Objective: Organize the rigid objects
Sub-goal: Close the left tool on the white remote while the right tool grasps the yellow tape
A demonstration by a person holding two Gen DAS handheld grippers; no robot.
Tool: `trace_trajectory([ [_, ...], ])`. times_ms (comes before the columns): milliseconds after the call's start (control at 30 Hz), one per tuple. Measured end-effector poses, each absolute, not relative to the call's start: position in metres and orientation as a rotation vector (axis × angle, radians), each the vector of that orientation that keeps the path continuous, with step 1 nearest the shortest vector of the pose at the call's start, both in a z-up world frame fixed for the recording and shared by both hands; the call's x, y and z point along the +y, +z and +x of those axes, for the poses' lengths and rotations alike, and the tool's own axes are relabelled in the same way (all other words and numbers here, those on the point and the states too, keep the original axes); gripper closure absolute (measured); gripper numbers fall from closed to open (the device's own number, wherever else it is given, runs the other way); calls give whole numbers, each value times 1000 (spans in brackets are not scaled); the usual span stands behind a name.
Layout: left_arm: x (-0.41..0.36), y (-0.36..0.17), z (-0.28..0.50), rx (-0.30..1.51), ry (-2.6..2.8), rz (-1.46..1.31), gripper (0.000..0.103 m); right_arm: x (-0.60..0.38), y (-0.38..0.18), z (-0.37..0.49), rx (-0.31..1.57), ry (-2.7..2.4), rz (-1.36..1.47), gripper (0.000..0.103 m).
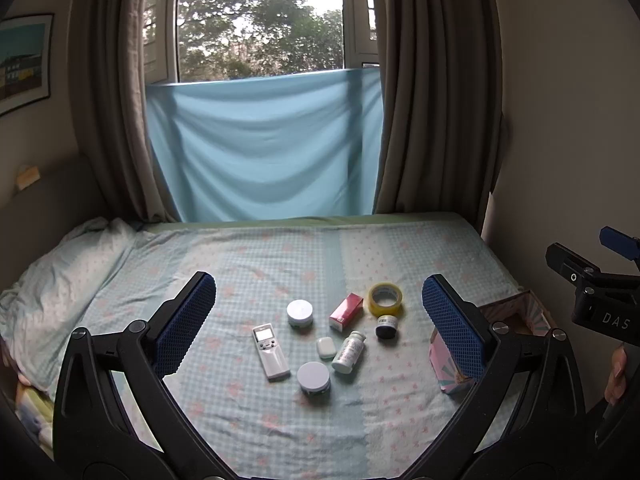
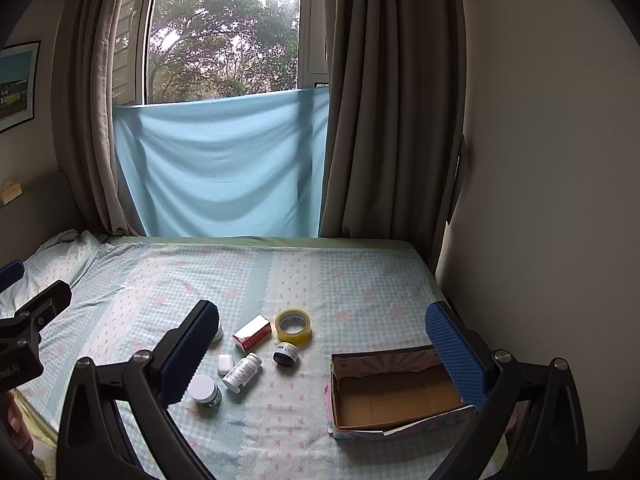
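Several small items lie on the bed: a white remote (image 1: 271, 351), two white-lidded jars (image 1: 300, 313) (image 1: 314, 378), a white earbud case (image 1: 326, 347), a pill bottle (image 1: 349, 351) on its side, a red box (image 1: 346, 311), a yellow tape roll (image 1: 385, 299) and a dark jar (image 1: 386, 327). An empty cardboard box (image 2: 394, 394) stands to their right. My left gripper (image 1: 320, 324) is open above the items. My right gripper (image 2: 320, 354) is open, between the items and the box. Both are empty.
A pillow (image 1: 60, 280) lies at the bed's left. Behind the bed are curtains and a blue cloth (image 1: 264, 148) under the window. A wall (image 2: 540, 160) runs along the bed's right side.
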State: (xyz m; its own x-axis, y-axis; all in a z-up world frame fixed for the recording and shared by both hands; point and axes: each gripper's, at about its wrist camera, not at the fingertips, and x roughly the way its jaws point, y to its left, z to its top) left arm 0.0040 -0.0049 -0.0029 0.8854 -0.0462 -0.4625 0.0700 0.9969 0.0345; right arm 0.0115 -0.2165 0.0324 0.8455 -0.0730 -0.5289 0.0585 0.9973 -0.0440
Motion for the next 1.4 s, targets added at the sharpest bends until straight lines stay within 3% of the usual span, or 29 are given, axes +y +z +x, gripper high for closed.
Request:
trace_trajectory([
  [533,2,-6,18,505,-51,25,0,-213,30,20,571,-68,-28,0],
  [767,8,-20,38,602,8,-35,0,-216,23,48,646,-29,-31,0],
  [1400,56,-178,164,988,224,-235,0,-216,-111,222,959,160,-75,0],
])
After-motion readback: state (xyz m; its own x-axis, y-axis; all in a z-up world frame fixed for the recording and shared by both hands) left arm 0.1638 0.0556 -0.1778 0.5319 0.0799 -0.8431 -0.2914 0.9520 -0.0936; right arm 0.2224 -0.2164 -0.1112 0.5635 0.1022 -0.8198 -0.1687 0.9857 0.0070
